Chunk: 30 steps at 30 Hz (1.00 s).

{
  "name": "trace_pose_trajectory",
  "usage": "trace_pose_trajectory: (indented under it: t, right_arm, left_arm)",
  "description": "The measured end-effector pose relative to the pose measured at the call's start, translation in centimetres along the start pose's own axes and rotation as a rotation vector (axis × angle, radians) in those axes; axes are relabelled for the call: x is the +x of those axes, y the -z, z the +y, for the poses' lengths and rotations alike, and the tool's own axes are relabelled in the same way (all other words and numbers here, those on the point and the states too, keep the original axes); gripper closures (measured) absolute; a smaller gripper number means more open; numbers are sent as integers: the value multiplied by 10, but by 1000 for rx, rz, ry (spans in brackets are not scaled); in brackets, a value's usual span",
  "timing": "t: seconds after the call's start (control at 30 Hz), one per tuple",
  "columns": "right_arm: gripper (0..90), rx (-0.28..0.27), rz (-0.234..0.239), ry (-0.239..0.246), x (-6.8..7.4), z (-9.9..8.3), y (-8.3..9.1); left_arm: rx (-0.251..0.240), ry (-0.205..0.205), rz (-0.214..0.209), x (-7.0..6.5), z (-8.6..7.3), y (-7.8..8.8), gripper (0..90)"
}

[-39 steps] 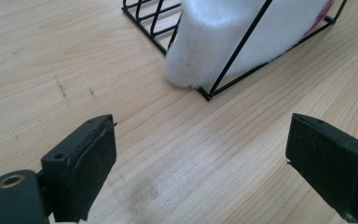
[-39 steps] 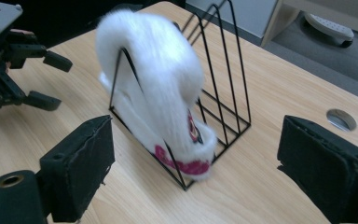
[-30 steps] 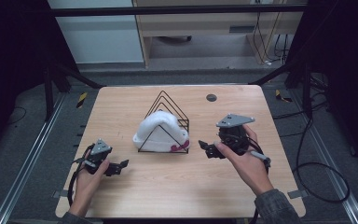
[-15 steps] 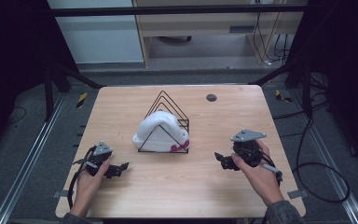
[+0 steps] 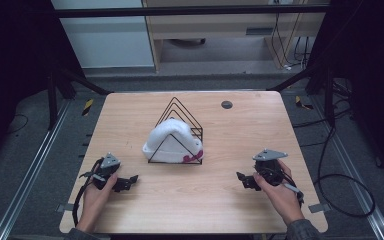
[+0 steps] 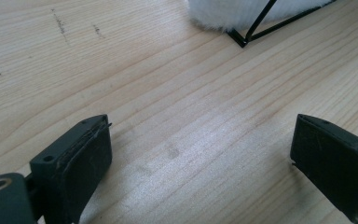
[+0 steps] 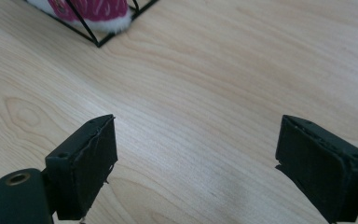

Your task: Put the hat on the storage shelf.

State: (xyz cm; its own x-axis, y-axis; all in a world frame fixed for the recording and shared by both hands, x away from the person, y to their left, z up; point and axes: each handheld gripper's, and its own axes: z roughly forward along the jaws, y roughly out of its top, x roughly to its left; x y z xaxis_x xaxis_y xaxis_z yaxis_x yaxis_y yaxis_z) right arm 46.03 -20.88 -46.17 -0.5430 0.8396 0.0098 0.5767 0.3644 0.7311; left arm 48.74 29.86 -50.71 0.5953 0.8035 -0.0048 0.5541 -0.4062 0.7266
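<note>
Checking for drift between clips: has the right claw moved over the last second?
Yes. The right claw has pulled back from beside the wire rack toward the table's near right edge, and is open.

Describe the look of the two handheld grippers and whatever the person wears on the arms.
Both the left gripper and the right gripper are compact black units, each topped with a grey three-cornered plate and trailing a black cable. Their jaws are black rectangular blocks with flat, scuffed inner faces; a brass-coloured ring sits at the base of one jaw on each. A dark grey sleeve covers the right forearm, with bare hands gripping the bodies.
</note>
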Motion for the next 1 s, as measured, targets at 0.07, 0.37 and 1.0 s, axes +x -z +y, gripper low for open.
trace_pose_trajectory:
  t: [0.07,0.37,1.0]
  right_arm:
    - [129,3,-1,-1,0,-4,-5]
    - [131,-6,-5,-33,3,-12,-24]
    - [137,-40,-90,-89,5,-5,-56]
  left_arm:
    - [7,-14,16,-1,0,-1,45]
    - [17,-25,18,-2,1,-2,11]
    - [23,-32,11,-2,1,-3,0]
